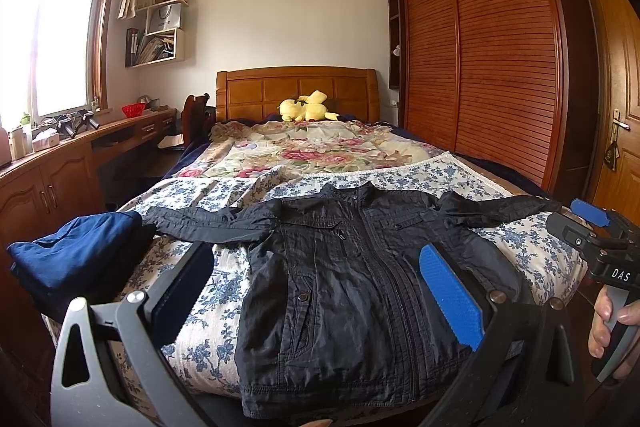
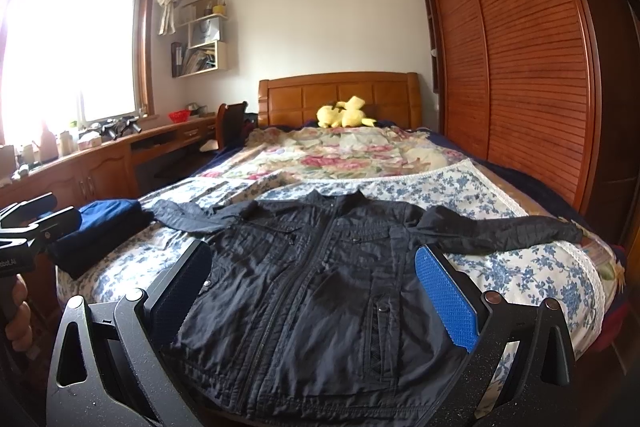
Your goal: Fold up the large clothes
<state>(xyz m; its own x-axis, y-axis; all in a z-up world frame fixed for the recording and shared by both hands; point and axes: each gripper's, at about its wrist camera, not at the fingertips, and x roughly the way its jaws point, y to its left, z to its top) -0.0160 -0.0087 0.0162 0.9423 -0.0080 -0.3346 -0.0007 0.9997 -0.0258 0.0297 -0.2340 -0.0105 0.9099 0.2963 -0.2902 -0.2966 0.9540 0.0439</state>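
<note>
Looking down the bed (image 1: pixel 540 259), we saw the black jacket (image 1: pixel 344 291) lying flat at its foot end, front up, sleeves spread. Both our left gripper (image 1: pixel 320 291) and right gripper (image 2: pixel 316 299) hung spread wide above it, holding nothing. Folded navy clothes (image 1: pixel 76 251) sat beside the jacket's sleeve.

The black jacket (image 1: pixel 344 291) has its near hem running behind the left gripper (image 1: pixel 320 291) frame in the left wrist view, and its near left corner is covered by the dark finger (image 2: pixel 180 291) in the right wrist view. The right gripper (image 1: pixel 592 227) is cut by the right edge — only part of the hand (image 1: pixel 612 331) gripping it shows. At the far left, the window (image 2: pixel 68 47) is blown out to white, and the small items on the desk (image 1: pixel 60 143) beneath it are too small to identify. The folded blue garment (image 2: pixel 100 223) is partly hidden behind the other gripper's body.
</note>
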